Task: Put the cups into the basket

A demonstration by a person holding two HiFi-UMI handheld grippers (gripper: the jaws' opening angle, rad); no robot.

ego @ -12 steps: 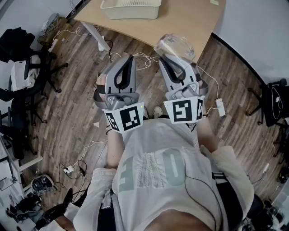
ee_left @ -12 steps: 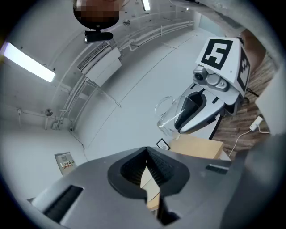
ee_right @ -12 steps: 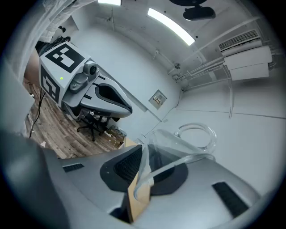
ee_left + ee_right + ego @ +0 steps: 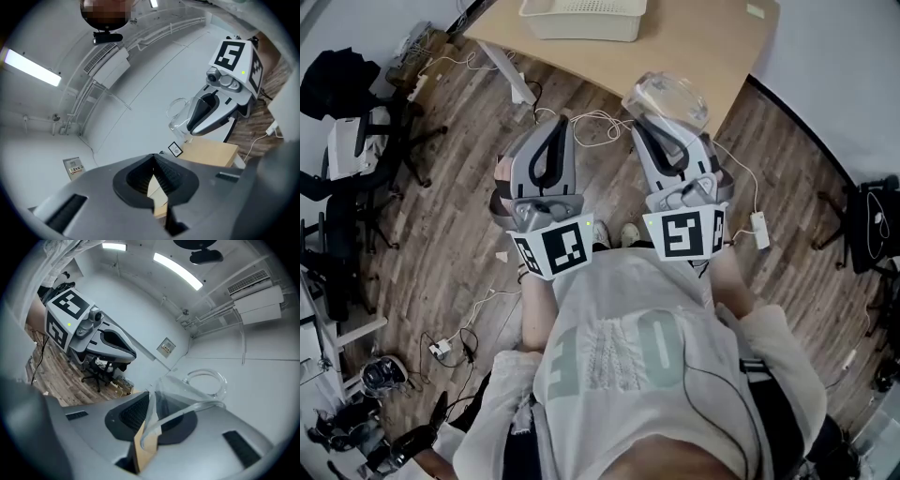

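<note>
A clear glass cup (image 4: 667,97) with a ring handle is pinched by its rim in my right gripper (image 4: 654,127), held over the wood floor just short of the table. In the right gripper view the cup (image 4: 187,390) sits between the jaws of that gripper (image 4: 147,420), its handle pointing away. My left gripper (image 4: 555,124) hangs beside it on the left, shut and holding nothing; its pads (image 4: 154,185) meet. The cream slotted basket (image 4: 581,21) stands on the table at the far edge of the head view, well ahead of both grippers.
The light wooden table (image 4: 703,47) has a curved front edge. Cables (image 4: 591,120) and a white adapter (image 4: 759,228) lie on the floor below the grippers. Black office chairs (image 4: 356,159) stand at the left and another (image 4: 872,216) at the right.
Hardly anything: the head view has shifted slightly and both grippers keep their pose, the cup still clamped in the right one.
</note>
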